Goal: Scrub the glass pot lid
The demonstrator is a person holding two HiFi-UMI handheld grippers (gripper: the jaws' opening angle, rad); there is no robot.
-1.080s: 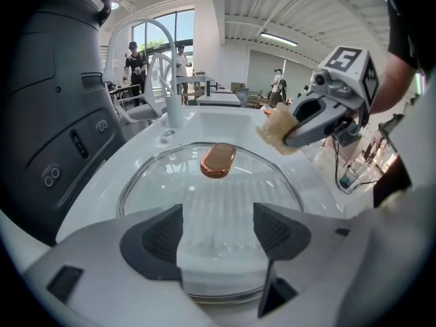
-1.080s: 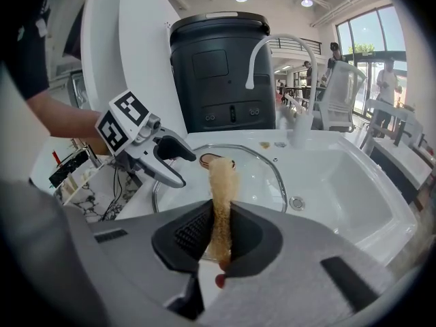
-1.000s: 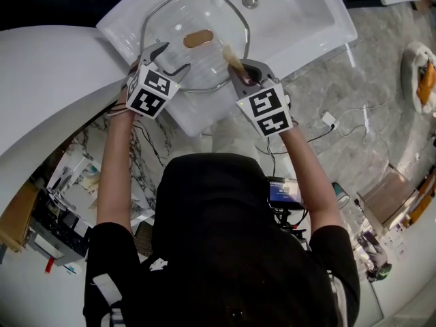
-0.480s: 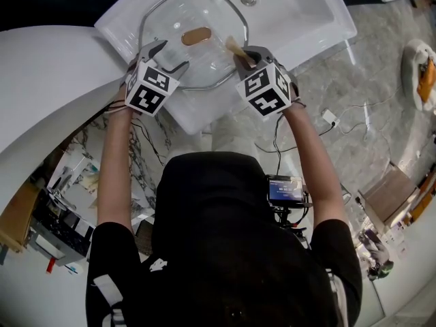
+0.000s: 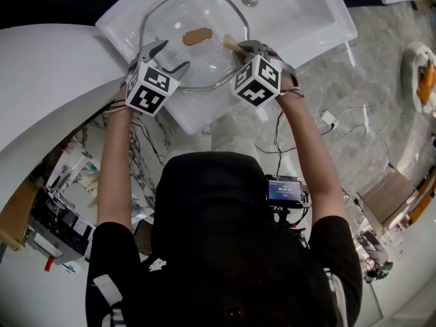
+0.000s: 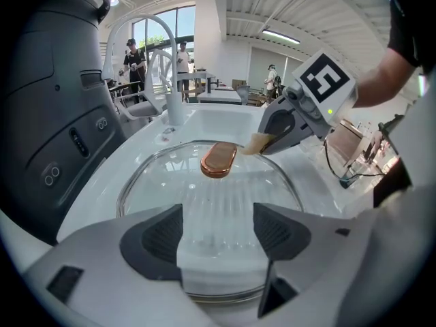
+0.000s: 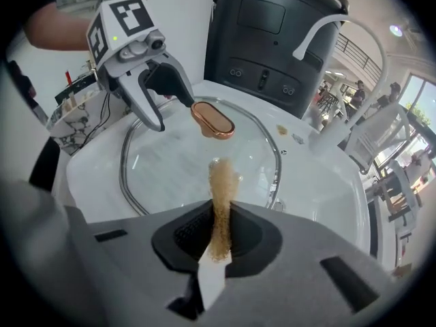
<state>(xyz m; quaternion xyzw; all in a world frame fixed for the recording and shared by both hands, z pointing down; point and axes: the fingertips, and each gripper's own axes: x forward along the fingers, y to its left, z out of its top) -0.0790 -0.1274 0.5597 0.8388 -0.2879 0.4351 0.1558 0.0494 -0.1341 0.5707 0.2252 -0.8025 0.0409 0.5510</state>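
Fingers: left gripper (image 6: 218, 236) spread over glass lid (image 6: 177, 182) | right gripper (image 7: 219, 231) pinching sponge (image 7: 221, 182) | white sink (image 5: 300, 12) | bright open hall (image 6: 231, 53)

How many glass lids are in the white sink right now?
1. The round glass pot lid with a copper handle lies flat in the white sink basin; nothing else shows under its clear glass.
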